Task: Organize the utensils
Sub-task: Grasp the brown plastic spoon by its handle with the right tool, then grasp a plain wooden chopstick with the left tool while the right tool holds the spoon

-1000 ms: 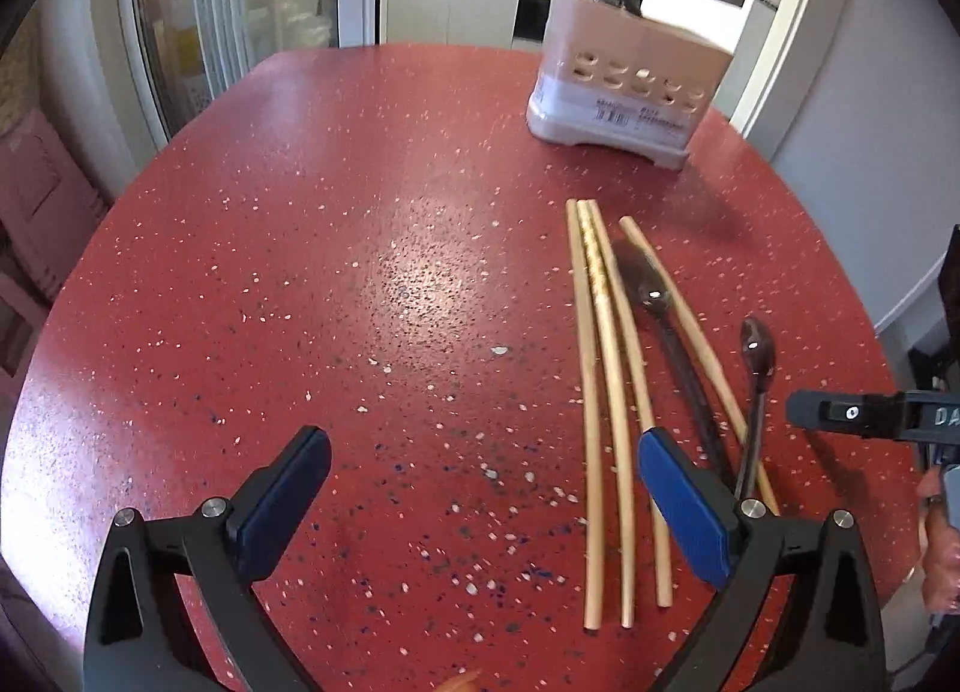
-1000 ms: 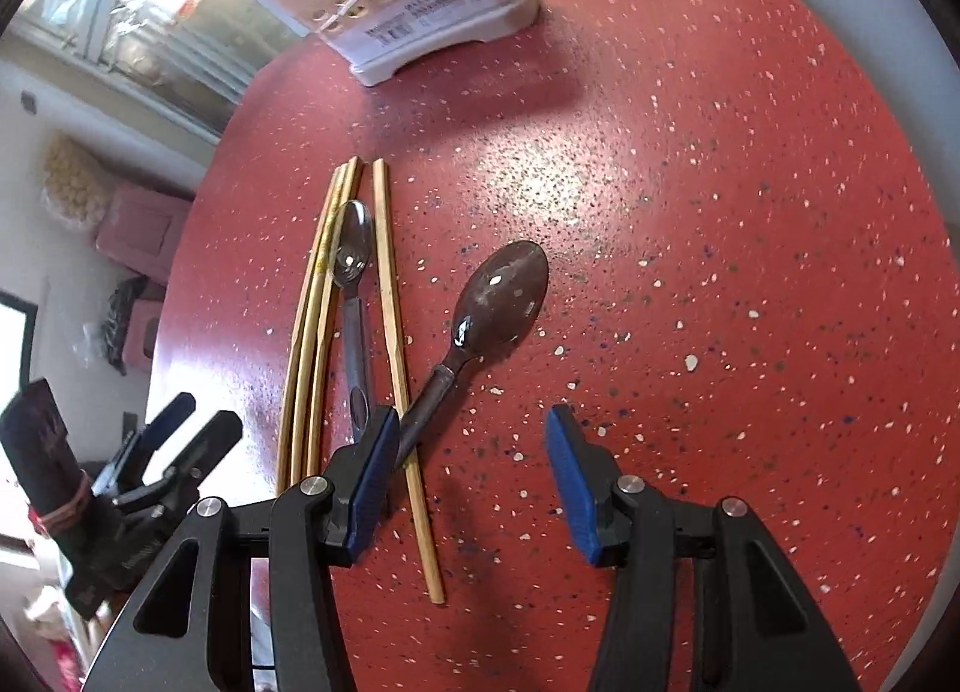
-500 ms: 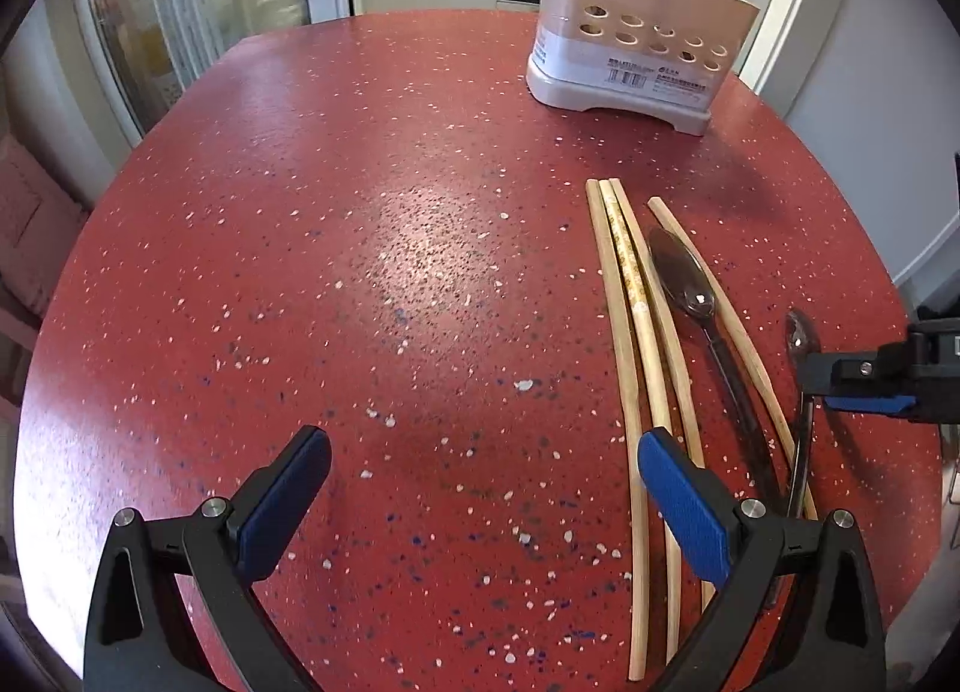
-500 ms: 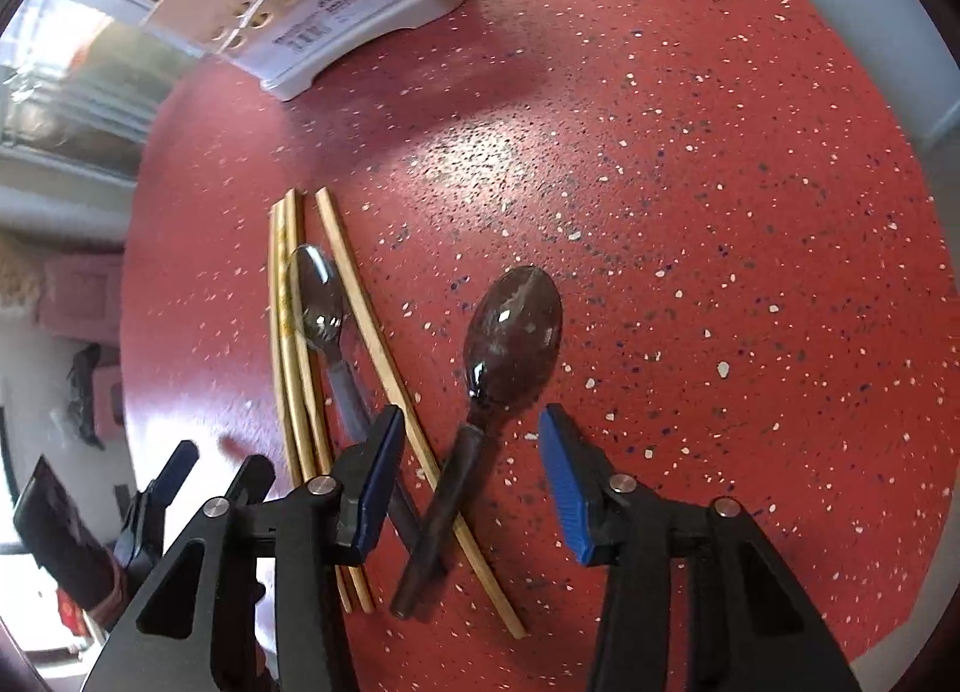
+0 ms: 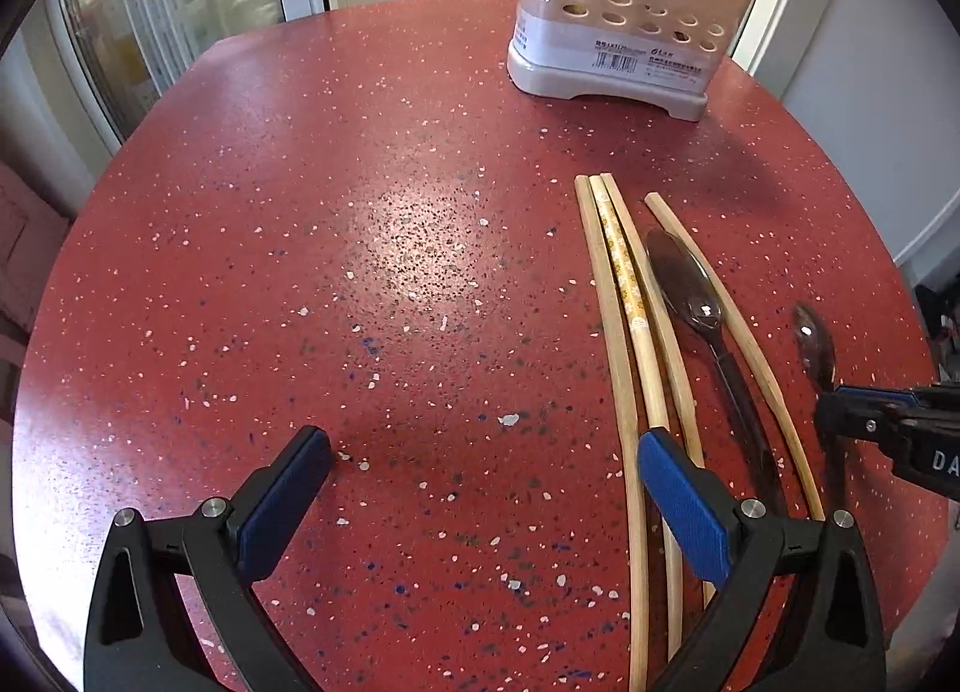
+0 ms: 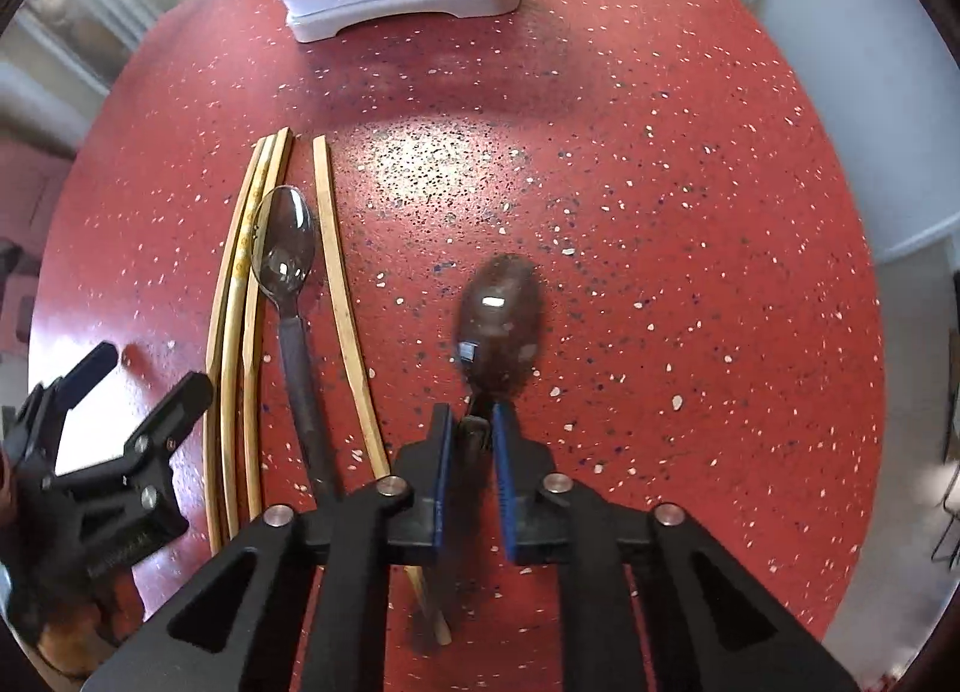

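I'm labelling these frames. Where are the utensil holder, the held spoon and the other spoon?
Utensil holder (image 5: pixel 612 74): left wrist view, front wall at the barcode label.
Held spoon (image 6: pixel 501 320): right wrist view, bowl.
Other spoon (image 6: pixel 285 251): right wrist view, bowl, between chopsticks.

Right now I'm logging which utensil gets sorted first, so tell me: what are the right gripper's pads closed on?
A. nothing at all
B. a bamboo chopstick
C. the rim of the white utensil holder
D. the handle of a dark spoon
D: in the right wrist view the right gripper has its jaws pinched on the handle of the dark spoon, while the chopsticks lie apart on the table.
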A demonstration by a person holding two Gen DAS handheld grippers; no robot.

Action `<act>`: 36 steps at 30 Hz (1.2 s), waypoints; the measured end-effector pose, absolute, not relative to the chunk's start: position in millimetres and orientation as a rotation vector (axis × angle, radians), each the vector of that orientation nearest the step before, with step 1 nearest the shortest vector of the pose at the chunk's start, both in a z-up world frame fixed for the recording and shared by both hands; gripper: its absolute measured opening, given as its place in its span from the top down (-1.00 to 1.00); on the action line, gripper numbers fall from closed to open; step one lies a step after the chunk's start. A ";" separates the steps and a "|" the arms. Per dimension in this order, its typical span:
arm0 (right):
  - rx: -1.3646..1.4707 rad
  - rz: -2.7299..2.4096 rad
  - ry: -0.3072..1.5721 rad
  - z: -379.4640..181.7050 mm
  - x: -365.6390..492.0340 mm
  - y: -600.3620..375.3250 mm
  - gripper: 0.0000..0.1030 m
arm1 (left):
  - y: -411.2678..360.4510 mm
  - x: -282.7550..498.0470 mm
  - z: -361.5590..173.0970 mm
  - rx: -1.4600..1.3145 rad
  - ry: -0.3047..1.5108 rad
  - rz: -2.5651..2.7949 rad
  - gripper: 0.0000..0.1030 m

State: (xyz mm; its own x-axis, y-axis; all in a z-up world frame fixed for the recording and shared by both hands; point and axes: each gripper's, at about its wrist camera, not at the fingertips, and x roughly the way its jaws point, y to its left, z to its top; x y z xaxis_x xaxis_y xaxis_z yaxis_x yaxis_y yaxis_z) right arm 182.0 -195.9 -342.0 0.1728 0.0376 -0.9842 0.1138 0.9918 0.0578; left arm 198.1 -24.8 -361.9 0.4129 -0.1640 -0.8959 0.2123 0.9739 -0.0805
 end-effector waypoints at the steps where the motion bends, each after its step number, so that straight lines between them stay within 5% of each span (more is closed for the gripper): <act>1: 0.126 -0.037 1.388 -341.4 179.5 -197.5 0.76 | -26.2 199.6 -362.5 0.049 1.126 -0.238 -1.00; 23: 0.320 0.264 1.263 -302.1 134.0 -258.0 0.75 | -66.4 254.5 -359.9 0.173 1.264 -0.291 -1.00; 31: 0.353 0.318 1.236 -287.3 133.9 -266.9 0.75 | -97.7 262.4 -350.1 0.262 1.333 -0.387 -0.29; 33: 0.364 0.324 1.230 -286.3 135.1 -267.9 0.75 | -103.8 262.6 -347.8 0.266 1.338 -0.400 0.30; 36: 0.368 0.325 1.220 -283.3 136.4 -273.4 0.75 | -107.1 261.9 -346.7 0.235 1.329 -0.395 0.33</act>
